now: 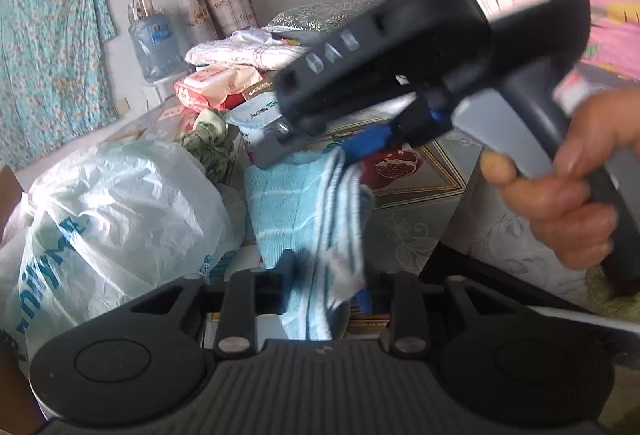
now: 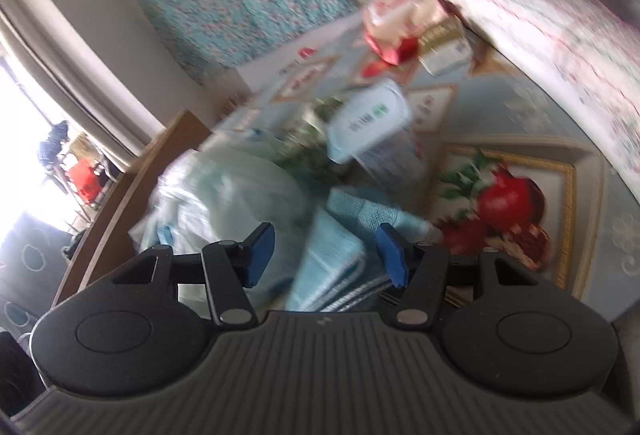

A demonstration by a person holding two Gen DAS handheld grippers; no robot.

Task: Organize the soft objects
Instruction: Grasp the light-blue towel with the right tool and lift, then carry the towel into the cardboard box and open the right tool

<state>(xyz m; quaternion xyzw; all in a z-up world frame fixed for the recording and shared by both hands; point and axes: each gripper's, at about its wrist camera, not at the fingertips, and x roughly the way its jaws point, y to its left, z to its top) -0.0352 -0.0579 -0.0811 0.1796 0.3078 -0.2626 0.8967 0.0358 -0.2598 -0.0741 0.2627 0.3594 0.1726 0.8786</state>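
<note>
1. Bag point(image 1: 112, 211): a pale plastic bag with blue print lies at 9 o'clock in the left wrist view, crumpled on the table point(image 1: 412, 235). In the right wrist view it sits at 8 o'clock of the towel.
2. Green cloth point(image 1: 208, 139): a bunched patterned rag, at 1 o'clock of the bag, just beside the wipes pack.
3. Towel point(image 1: 304, 219): light blue with pale stripes, folded, at the centre of the left view. It runs down between the left gripper's fingers.
4. Left gripper point(image 1: 326, 291): its fingers stand apart around the towel. Blur hides whether the pads press on it, so I cannot tell if it grips.
5. Wipes pack point(image 1: 260, 123): pale blue, at 12 o'clock of the towel, partly behind the right gripper.
6. Right gripper point(image 2: 326, 255): its blue pads point(image 2: 260, 255) stand apart, with the towel's folded edge between them and not clamped. In the left view it crosses from 2 o'clock, held by a hand point(image 1: 576, 195).
7. Pomegranate print point(image 2: 508, 203): on the table cover, at 3 o'clock of the towel.
</note>
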